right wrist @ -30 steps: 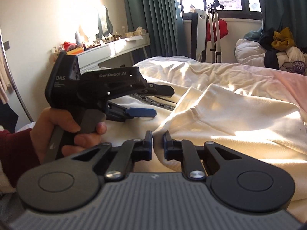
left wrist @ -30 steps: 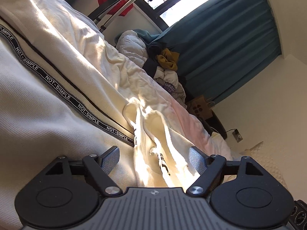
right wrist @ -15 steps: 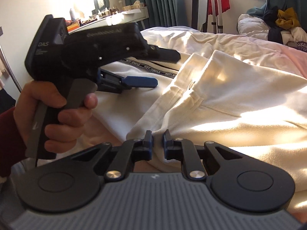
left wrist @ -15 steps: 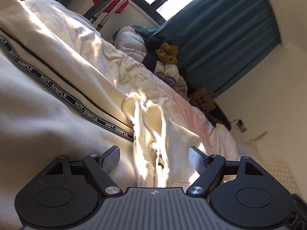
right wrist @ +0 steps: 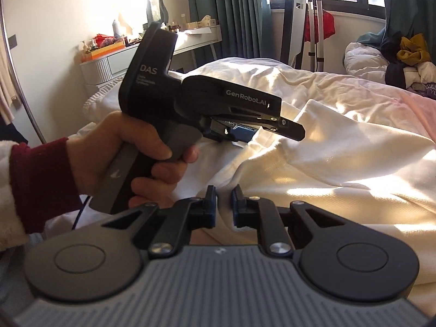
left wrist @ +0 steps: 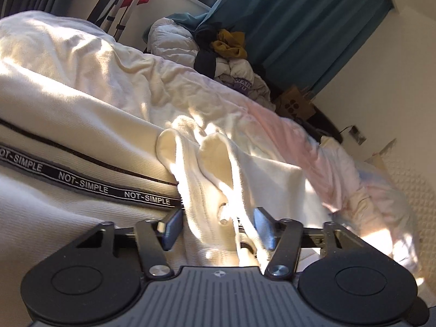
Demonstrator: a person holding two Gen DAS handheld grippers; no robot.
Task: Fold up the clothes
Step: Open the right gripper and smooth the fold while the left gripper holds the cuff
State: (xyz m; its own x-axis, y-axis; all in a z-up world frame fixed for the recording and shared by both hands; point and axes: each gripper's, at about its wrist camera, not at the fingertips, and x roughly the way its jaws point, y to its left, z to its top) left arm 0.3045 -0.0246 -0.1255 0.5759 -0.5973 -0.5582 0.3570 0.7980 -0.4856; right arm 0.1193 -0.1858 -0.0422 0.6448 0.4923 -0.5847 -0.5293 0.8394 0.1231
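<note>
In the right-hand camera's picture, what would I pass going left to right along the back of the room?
Cluttered dresser → green curtain → folded drying rack with a red garment → heap of clothes.

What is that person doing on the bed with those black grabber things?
A person is folding a cream garment with a black "NOT-SIMPLE" band, spread on the bed. The left gripper is open, its fingers on either side of a bunched-up fold of the cream cloth. The right gripper is nearly shut, seemingly pinching an edge of the same garment. The person's hand holds the left gripper's handle. No neat fold has been made yet.
</note>
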